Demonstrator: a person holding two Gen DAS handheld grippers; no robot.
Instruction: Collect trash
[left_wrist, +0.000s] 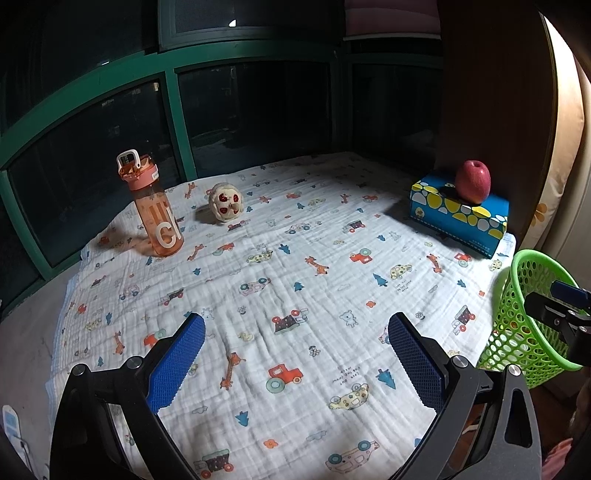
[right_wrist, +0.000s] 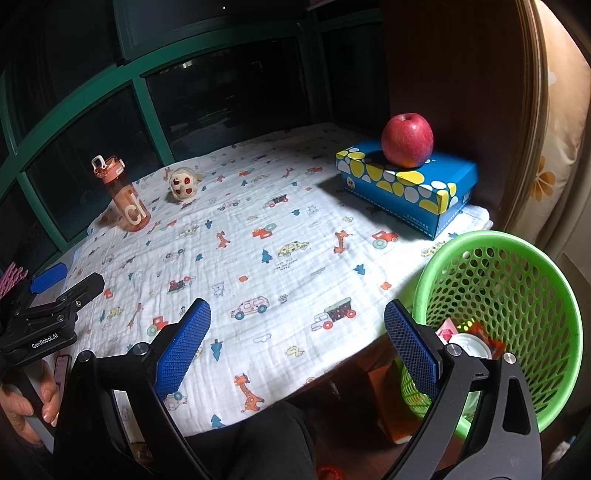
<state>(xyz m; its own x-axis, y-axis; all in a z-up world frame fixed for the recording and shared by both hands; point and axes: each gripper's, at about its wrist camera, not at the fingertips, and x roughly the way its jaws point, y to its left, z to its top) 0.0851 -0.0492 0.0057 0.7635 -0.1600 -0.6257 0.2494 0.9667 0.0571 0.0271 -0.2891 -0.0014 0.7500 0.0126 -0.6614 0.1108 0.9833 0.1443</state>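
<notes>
Hovering over the cloth, both grippers are gaping wide, holding nothing; trash is lying in the basket.

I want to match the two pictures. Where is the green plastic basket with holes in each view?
Left wrist view: the green perforated plastic basket stands at the right edge, beyond the table's side, partly hidden by the right hand-held gripper.
Right wrist view: the basket fills the lower right, with wrappers inside.
Shared landmark: the red apple on the blue spotted box, behind the basket.
</notes>
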